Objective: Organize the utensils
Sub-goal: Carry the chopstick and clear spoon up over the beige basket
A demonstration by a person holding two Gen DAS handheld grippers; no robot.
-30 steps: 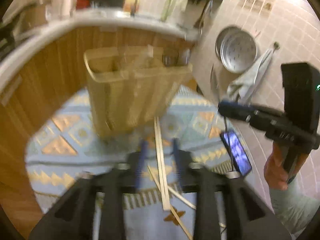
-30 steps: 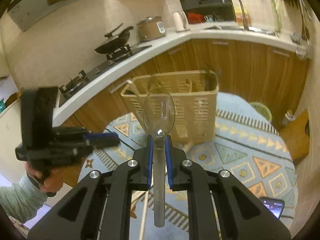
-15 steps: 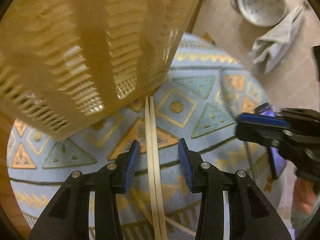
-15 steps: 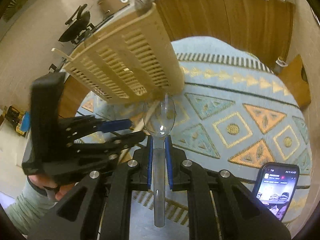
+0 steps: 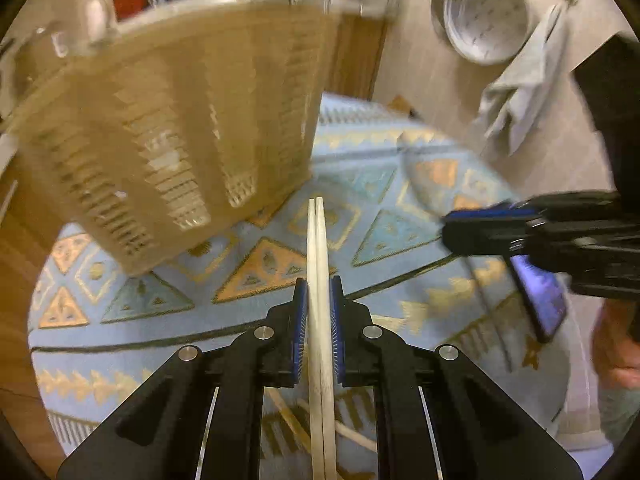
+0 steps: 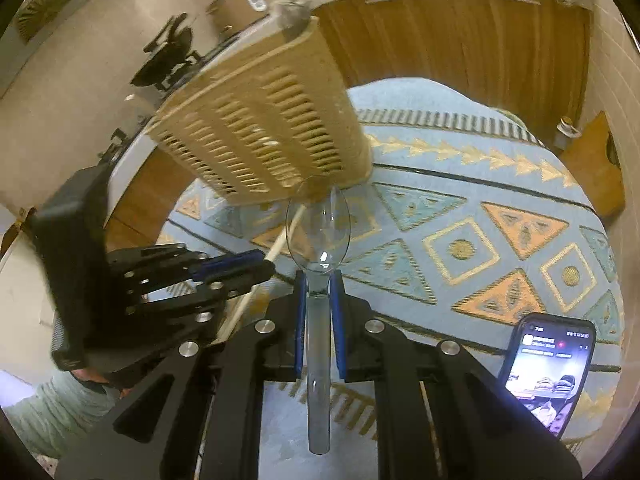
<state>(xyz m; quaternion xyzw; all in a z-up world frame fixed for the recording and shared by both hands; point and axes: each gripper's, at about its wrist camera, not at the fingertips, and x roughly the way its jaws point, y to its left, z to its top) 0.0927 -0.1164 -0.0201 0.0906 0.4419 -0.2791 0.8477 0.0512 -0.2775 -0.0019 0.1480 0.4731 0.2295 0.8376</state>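
Observation:
My left gripper (image 5: pixel 319 292) is shut on a pair of pale wooden chopsticks (image 5: pixel 317 240) that point toward the base of the beige slotted utensil basket (image 5: pixel 180 140) on the blue patterned rug. My right gripper (image 6: pixel 319 284) is shut on the handle of a clear plastic spoon (image 6: pixel 319 228), its bowl just in front of the basket (image 6: pixel 260 136). The left gripper (image 6: pixel 236 264) with its chopsticks (image 6: pixel 272 256) shows at left in the right wrist view. The right gripper (image 5: pixel 488 228) shows at right in the left wrist view.
More chopsticks (image 5: pixel 352 436) lie on the rug (image 5: pixel 400 200) under the left gripper. A lit phone (image 6: pixel 548 368) lies on the rug at right. A metal colander (image 5: pixel 484 16) and a grey cloth (image 5: pixel 520 84) are on the tiled floor. Wooden cabinets (image 6: pixel 460 36) stand behind.
My left gripper has closed on the pair of chopsticks, which it straddled open half a second ago. Both grippers have come down low near the rug. The right gripper still holds the spoon.

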